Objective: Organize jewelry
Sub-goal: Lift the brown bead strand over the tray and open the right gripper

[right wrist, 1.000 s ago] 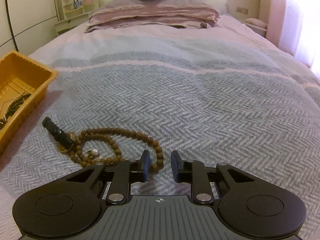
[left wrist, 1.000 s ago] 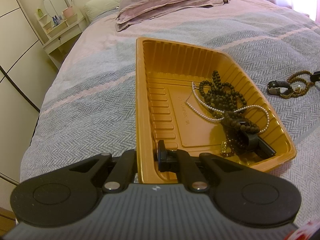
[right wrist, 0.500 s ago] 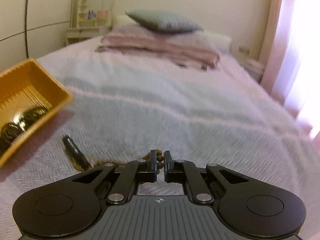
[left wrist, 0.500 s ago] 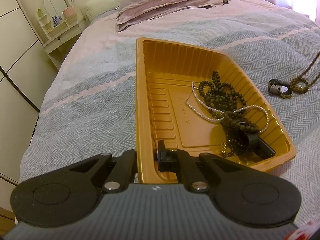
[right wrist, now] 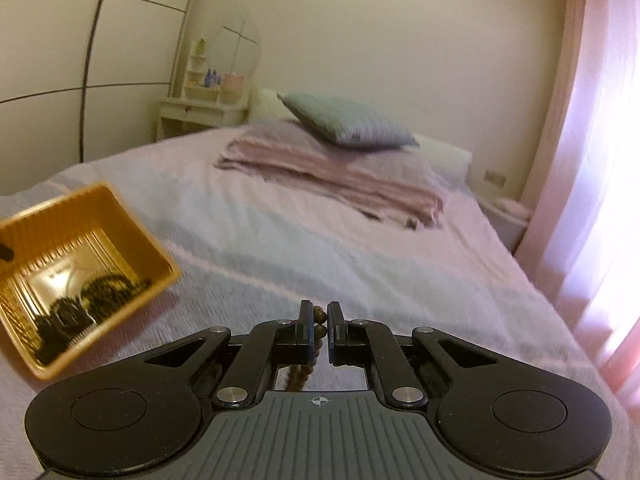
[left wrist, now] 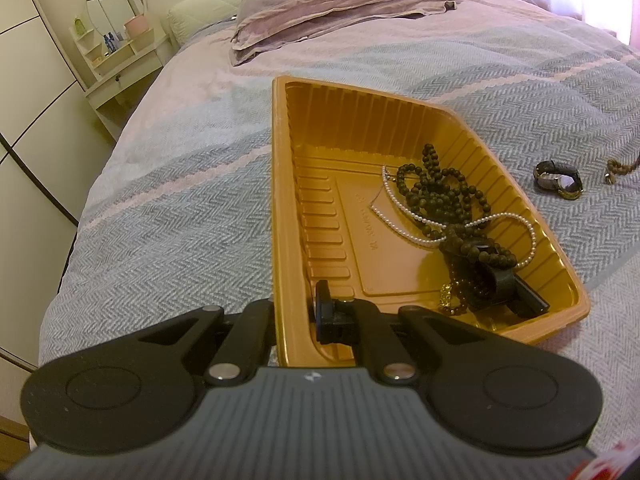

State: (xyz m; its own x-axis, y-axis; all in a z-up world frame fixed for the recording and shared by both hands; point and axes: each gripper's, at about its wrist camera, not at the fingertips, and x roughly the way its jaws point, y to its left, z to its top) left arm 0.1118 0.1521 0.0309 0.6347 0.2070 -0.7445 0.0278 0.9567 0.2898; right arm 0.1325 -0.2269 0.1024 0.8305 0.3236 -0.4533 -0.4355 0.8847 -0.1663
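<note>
A gold plastic tray (left wrist: pixel 288 208) lies on the bedspread. It holds a dark bead necklace (left wrist: pixel 440 196), a pearl strand (left wrist: pixel 416 222) and a black piece (left wrist: pixel 500 280). My left gripper (left wrist: pixel 294 312) is shut on the tray's near left wall, one finger inside and one hidden outside. My right gripper (right wrist: pixel 319 322) is shut on a brown bead necklace (right wrist: pixel 300 376), raised above the bed with the beads hanging below the fingers. The strand's tail (left wrist: pixel 622 168) shows at the right edge of the left wrist view, beside a wristwatch (left wrist: pixel 558 180) on the cover. The tray (right wrist: pixel 140 232) sits to the lower left of the right gripper.
Folded pink blankets (right wrist: pixel 332 184) with a grey-green pillow (right wrist: pixel 348 124) lie at the head of the bed. A white vanity with a round mirror (left wrist: pixel 116 48) and wardrobe doors (left wrist: pixel 24 128) stand on the left. A pink curtain (right wrist: pixel 600 160) hangs on the right.
My right gripper has shut on the brown beads and risen, lifting them off the bedspread and away from the watch. The left gripper and the tray have stayed still.
</note>
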